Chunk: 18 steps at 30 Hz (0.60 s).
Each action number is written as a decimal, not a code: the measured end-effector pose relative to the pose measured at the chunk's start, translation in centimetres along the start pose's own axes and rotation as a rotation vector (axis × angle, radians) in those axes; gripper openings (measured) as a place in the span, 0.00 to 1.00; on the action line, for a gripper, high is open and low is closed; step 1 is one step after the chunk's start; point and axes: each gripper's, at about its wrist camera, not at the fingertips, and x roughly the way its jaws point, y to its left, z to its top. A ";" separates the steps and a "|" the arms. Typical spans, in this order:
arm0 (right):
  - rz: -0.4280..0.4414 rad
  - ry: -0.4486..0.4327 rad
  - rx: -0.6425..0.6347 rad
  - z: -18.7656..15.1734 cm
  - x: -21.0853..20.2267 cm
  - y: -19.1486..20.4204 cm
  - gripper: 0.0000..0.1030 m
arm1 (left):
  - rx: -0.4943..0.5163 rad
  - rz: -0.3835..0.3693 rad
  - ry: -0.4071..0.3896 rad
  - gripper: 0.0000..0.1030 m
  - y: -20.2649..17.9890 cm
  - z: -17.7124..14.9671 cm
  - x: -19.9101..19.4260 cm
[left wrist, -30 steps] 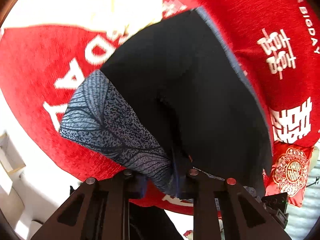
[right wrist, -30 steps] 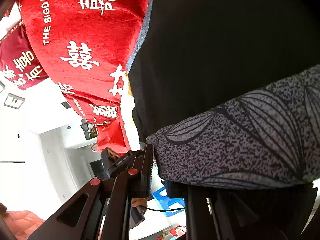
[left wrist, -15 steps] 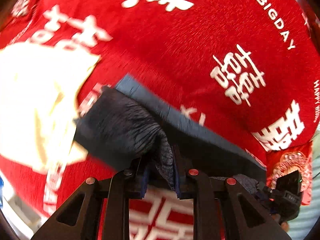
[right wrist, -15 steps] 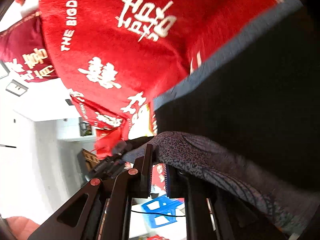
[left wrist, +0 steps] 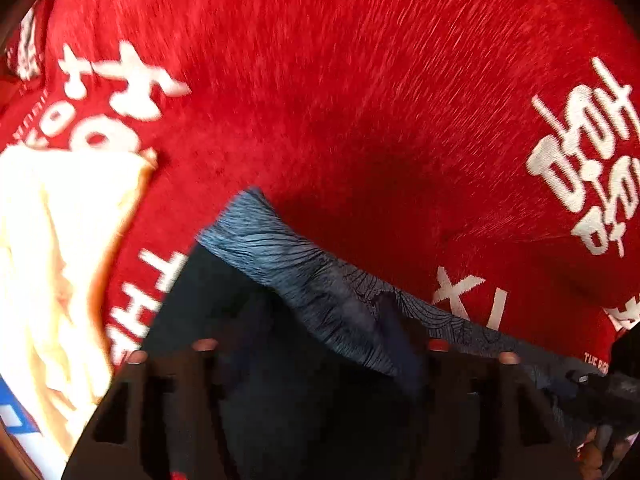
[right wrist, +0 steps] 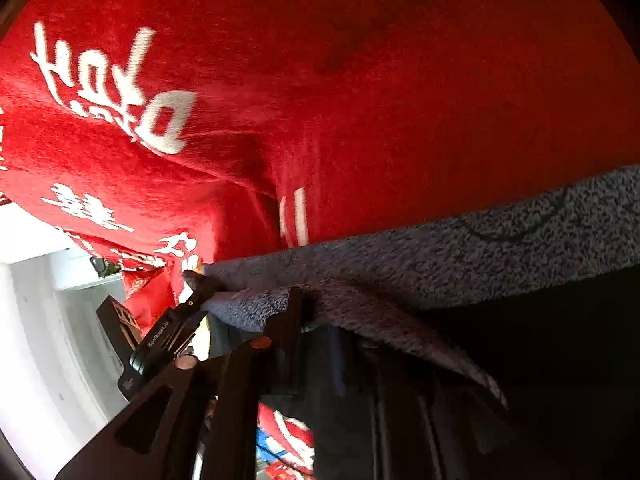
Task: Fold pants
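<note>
Left wrist view: the left hand-held gripper (left wrist: 320, 354) is standing with its black fingers (left wrist: 196, 364) spread wide apart, dark fabric lying between them but not pinched. The dark pants with a grey-blue leaf-patterned band (left wrist: 304, 276) are lying low on the red plush cloth with white lettering (left wrist: 360, 100), the patterned band running diagonally across the dark fabric. A cream-coloured cloth (left wrist: 52, 260) is lying at the left, just beside the pants.

Right wrist view: the right hand-held gripper (right wrist: 316, 328) is clamping a fold of the pants (right wrist: 460, 252), its fingers (right wrist: 290, 320) pressed close on the speckled grey band. The band is stretching rightward along the red cloth (right wrist: 360, 80). The left gripper (right wrist: 160, 340) is showing at the far end of the band, beside its corner.
</note>
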 end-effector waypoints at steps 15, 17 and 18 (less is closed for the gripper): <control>-0.436 0.015 -0.545 -1.9 4.6 7.2 0.23 | 0.168 0.195 0.020 0.80 -5.0 -1.0 4.7; -0.396 0.006 -0.480 -0.6 4.2 5.3 0.15 | 0.197 0.228 0.016 0.86 -5.9 -0.9 5.3; -0.370 0.007 -0.443 -0.1 4.0 4.8 0.14 | 0.206 0.243 0.016 0.86 -6.1 -1.0 5.4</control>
